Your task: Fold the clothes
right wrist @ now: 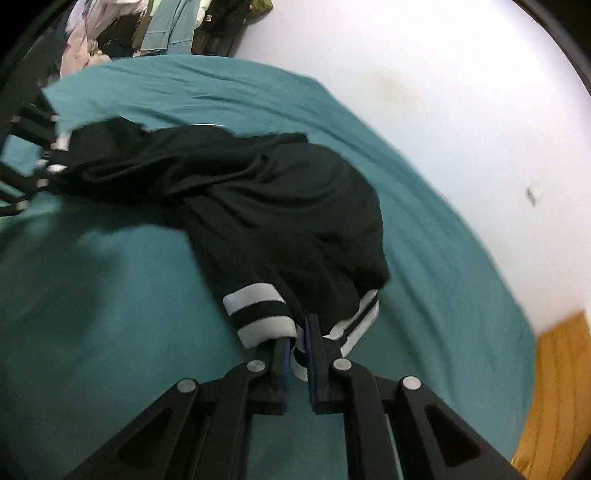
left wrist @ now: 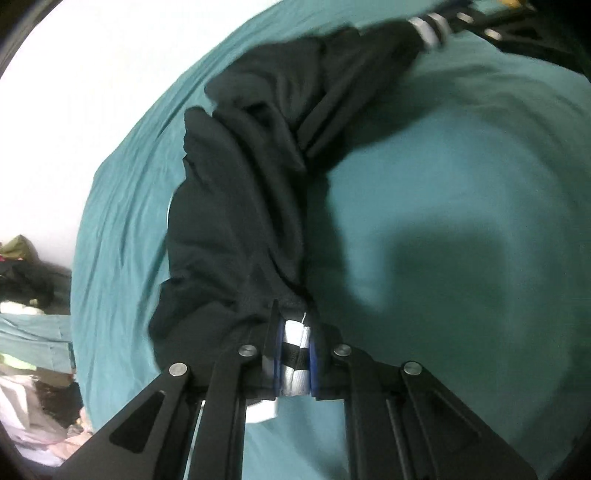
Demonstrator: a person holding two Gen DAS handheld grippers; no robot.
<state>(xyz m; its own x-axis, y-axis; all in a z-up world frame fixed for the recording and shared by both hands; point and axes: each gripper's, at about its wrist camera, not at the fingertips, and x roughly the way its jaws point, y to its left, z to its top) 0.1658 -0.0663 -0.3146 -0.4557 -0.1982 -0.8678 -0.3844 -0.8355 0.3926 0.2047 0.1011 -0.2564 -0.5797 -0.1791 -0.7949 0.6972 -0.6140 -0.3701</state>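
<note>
A black garment (left wrist: 251, 192) with white-striped cuffs stretches in bunched folds over the teal bed sheet (left wrist: 443, 221). In the left wrist view my left gripper (left wrist: 295, 332) is shut on one striped cuff (left wrist: 293, 347) at the bottom centre. My right gripper (left wrist: 465, 16) shows blurred at the top right, gripping the garment's far striped end (left wrist: 428, 27). In the right wrist view my right gripper (right wrist: 297, 332) is shut on white-striped fabric (right wrist: 299, 363), with a striped cuff (right wrist: 258, 310) lying just left of it. The black garment (right wrist: 258, 206) runs away to my left gripper (right wrist: 55, 155) at the far left.
A white wall (right wrist: 443, 110) borders the bed. A heap of mixed clothes (left wrist: 26, 314) lies beyond one end of the bed, also seen as the clothes heap (right wrist: 147, 26) in the right wrist view. Wooden floor (right wrist: 554, 387) shows past the sheet's edge.
</note>
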